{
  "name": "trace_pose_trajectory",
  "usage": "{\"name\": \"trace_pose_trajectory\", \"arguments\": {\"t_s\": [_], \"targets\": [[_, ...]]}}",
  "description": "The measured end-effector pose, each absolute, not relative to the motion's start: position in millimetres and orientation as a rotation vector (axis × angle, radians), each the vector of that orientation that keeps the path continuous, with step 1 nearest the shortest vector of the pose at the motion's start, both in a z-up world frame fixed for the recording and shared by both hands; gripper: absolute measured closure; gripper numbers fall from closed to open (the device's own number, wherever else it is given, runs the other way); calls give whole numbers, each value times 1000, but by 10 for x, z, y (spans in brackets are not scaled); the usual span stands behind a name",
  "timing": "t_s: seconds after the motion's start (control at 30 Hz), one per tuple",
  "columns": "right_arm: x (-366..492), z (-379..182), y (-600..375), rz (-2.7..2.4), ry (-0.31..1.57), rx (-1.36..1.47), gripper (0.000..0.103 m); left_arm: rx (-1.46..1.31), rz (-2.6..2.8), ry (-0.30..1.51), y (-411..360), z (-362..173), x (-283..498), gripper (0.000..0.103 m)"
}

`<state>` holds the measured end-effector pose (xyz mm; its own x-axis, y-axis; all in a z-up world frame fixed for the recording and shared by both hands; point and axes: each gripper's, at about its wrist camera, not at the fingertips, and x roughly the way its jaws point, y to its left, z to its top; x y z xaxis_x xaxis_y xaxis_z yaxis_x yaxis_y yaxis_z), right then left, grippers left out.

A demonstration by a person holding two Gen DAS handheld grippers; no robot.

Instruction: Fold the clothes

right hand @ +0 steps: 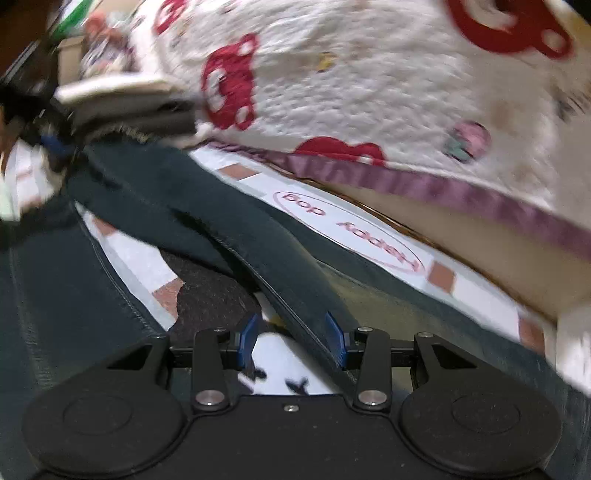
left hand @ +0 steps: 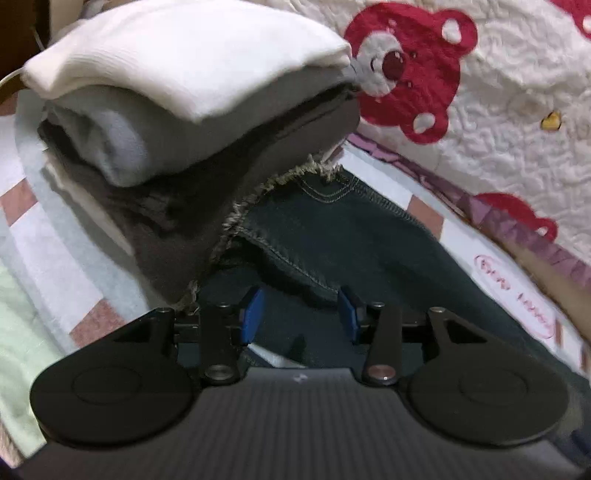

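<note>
left wrist view, dark jeans (left hand: 332, 240) between parted jaws, beside folded stack (left hand: 177, 110)

Folded stack (right hand: 125, 107) smeared by blur, jeans (right hand: 207, 229) cut off at left edge, perhaps bunched.

A white quilted cover (left hand: 498, 155) printed with red bear faces (left hand: 402, 70) rises behind the work surface, its lower edge bound in a purple band (right hand: 461, 195); small pink and yellow motifs dot it in the right wrist view (too blurred to identify); below it lies a pale sheet (left hand: 55, 251) with brownish-pink squares and a pink oval of lettering (right hand: 347, 232); a pale green patch (left hand: 18, 332) shows at the left edge; dark brown wood (left hand: 22, 33) fills the upper left corner; lighting is soft and even, with faint shadows.
</note>
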<state>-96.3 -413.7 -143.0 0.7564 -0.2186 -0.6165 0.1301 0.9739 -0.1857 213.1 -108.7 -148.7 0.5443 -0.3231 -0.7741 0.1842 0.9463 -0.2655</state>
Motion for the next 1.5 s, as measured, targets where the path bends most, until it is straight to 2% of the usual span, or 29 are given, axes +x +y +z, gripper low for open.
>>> {"name": "trace_pose_trajectory", "arguments": {"t_s": [0.1,0.17,0.23,0.27,0.33,0.43,0.47,0.5,0.53,0.57,0.67,0.77,0.8,0.83,0.87,1.1,1.13,1.27,1.4,1.5], "targets": [[-706,-1568,-4099,-190,704,-220,58,-142,-287,977,-1275,-1664,2281,57],[-588,-1637,-4128,-206,700,-257,68,-88,-269,995,-1436,-1747,2422,52],[-478,-1702,-4186,-229,723,-264,72,7,-222,1005,-1583,-1817,2545,52],[-455,-1725,-4202,-232,732,-264,73,2,-204,1011,-1594,-1839,2588,51],[-448,-1749,-4205,-235,733,-275,73,-94,-189,1032,-1543,-1893,2662,41],[-479,-1753,-4171,-241,735,-299,69,-182,-174,1051,-1479,-1971,2740,37],[-490,-1752,-4164,-240,737,-303,65,-186,-172,1052,-1465,-1995,2751,39],[-486,-1757,-4162,-239,740,-313,62,-189,-170,1053,-1451,-2019,2762,49],[-469,-1769,-4165,-239,746,-330,56,-193,-168,1054,-1437,-2044,2772,86],[-434,-1791,-4177,-240,754,-345,53,-196,-166,1055,-1422,-2068,2783,102],[-284,-1873,-4226,-236,776,-380,47,-225,-173,1042,-1352,-2078,2761,101],[-127,-1927,-4259,-201,779,-385,50,-271,-205,994,-1230,-1952,2626,101],[-92,-1915,-4273,-188,776,-371,59,-286,-205,986,-1162,-1937,2560,101],[-73,-1878,-4288,-175,769,-345,90,-301,-205,979,-1095,-1923,2494,101],[-91,-1825,-4317,-172,751,-302,93,-316,-205,972,-1027,-1908,2428,101],[-621,-1347,-4529,-204,542,103,95,-421,-206,918,-554,-1803,1969,101],[-714,-1323,-4519,-204,535,134,100,-436,-206,911,-486,-1788,1903,102],[-891,-1469,-4397,-183,630,126,102,-492,-207,883,-235,-1737,1659,102],[-900,-1746,-4280,-158,781,47,102,-495,-218,911,-297,-1818,1724,101],[-939,-1739,-4397,-169,797,200,91,-497,-227,933,-343,-1879,1772,99]]}}
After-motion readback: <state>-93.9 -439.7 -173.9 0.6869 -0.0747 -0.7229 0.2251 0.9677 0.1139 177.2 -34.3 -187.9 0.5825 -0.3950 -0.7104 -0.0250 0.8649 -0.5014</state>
